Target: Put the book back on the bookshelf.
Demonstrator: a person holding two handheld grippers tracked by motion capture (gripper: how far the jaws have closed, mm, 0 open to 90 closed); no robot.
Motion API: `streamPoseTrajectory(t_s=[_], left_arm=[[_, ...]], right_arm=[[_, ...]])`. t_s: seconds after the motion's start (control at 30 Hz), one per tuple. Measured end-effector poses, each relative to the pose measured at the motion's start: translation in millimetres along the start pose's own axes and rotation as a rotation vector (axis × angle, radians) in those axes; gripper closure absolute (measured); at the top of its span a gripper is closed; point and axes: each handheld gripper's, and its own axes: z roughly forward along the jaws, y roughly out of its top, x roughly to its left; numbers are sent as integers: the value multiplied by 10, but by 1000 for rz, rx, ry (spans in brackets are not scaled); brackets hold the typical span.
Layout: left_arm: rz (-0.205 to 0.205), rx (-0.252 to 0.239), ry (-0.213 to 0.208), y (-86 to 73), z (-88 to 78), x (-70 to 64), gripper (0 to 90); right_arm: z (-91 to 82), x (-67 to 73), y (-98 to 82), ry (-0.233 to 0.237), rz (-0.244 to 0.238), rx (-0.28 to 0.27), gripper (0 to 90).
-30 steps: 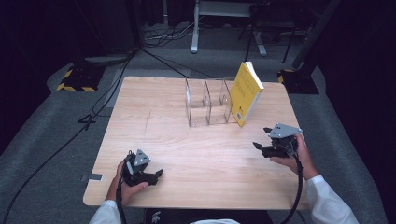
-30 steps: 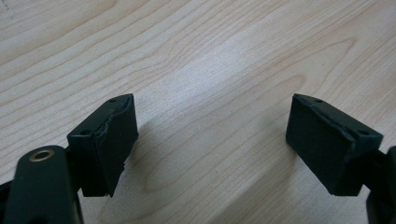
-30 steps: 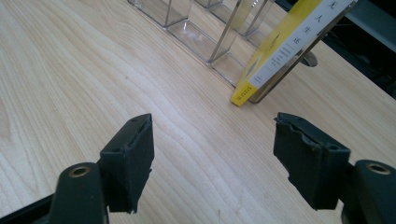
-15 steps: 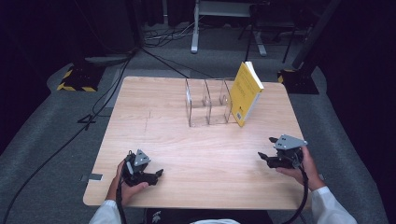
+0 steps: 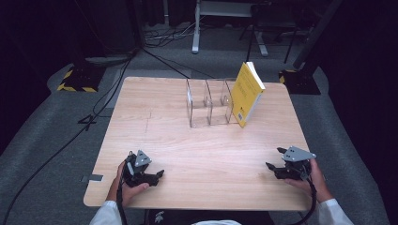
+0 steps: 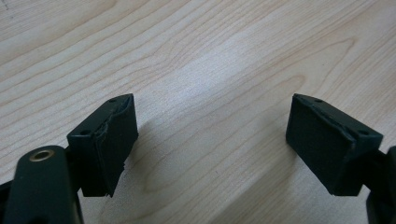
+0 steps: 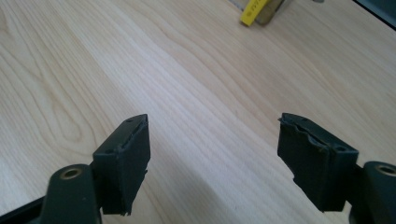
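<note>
A yellow book [image 5: 246,92] stands tilted at the back of the wooden table [image 5: 211,150], leaning against the right end of a clear plastic rack [image 5: 210,102] with several slots. My left gripper [image 5: 158,176] rests near the table's front left, held by a hand, jaws open over bare wood [image 6: 210,126]. Near the front right, my right gripper [image 5: 274,158] is held just above the table, pointing left. It is open, with nothing between its pads [image 7: 212,140]. The book's lower corner [image 7: 252,10] shows far ahead in the right gripper view.
A dark grey floor surrounds the table, with cables [image 5: 84,122] at the left and stand bases [image 5: 80,77] beyond the far corners. Bare wood lies between the grippers and the rack.
The right gripper has come back from near the book toward the table's front right and sunk lower. The left gripper, the book and the rack have stayed put.
</note>
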Motion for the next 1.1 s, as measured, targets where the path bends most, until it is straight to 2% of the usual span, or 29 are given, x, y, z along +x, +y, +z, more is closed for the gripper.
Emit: streamPoseTrajectory(t_s=[0.27,0.63,0.8,0.97,1.1], left_arm=[[0,0,0,0,0,0,172],[0,0,0,0,0,0,172],[-1,0,0,0,0,0,172],[-3,0,-1,0,0,0,172],[-1,0,0,0,0,0,172]], right_arm=[[-71,-16,-262,1,64,0,251],[-232,-144,-579,-10,233,-22,238],[-269,-186,-698,-27,289,6,233],[-277,-219,-765,-30,321,27,215],[-268,-261,-781,-2,358,38,200]])
